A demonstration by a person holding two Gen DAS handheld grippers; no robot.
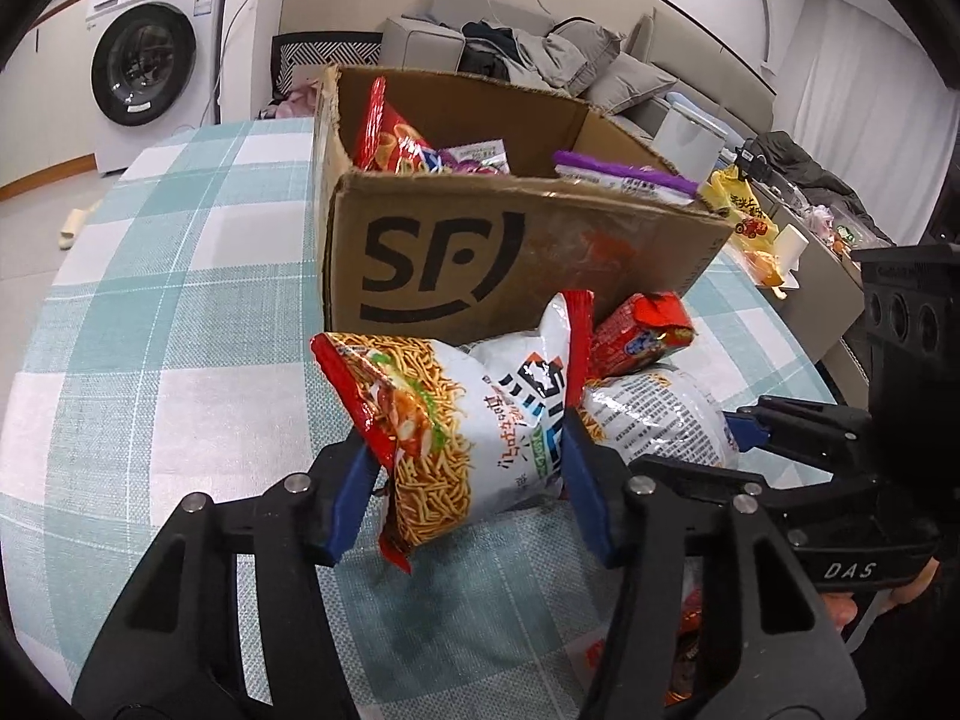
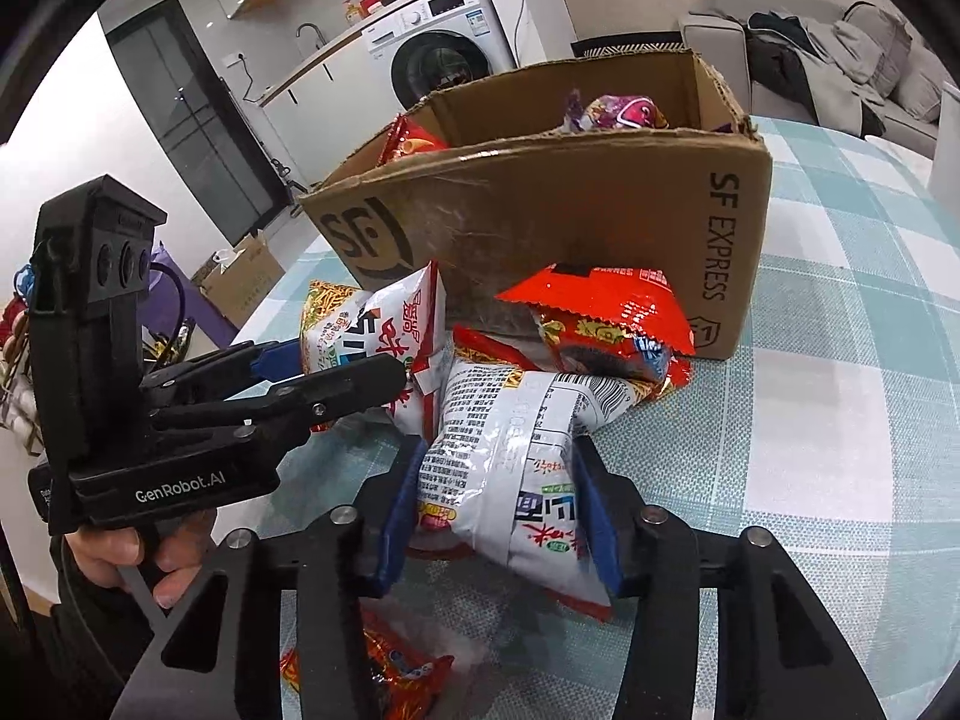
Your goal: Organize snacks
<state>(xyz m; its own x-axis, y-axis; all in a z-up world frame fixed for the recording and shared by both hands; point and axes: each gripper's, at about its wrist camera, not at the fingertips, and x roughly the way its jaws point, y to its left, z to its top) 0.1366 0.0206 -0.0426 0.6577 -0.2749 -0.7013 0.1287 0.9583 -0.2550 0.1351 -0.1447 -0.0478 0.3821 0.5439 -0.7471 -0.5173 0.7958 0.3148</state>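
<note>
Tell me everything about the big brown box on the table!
The cardboard box is brown, worn and open-topped, with ragged edges. One side carries a black SF logo, another reads SF EXPRESS. It stands upright on the checked tablecloth. Inside are a red snack bag and purple packets. A red packet leans against its front wall, by the white noodle bags.
</note>
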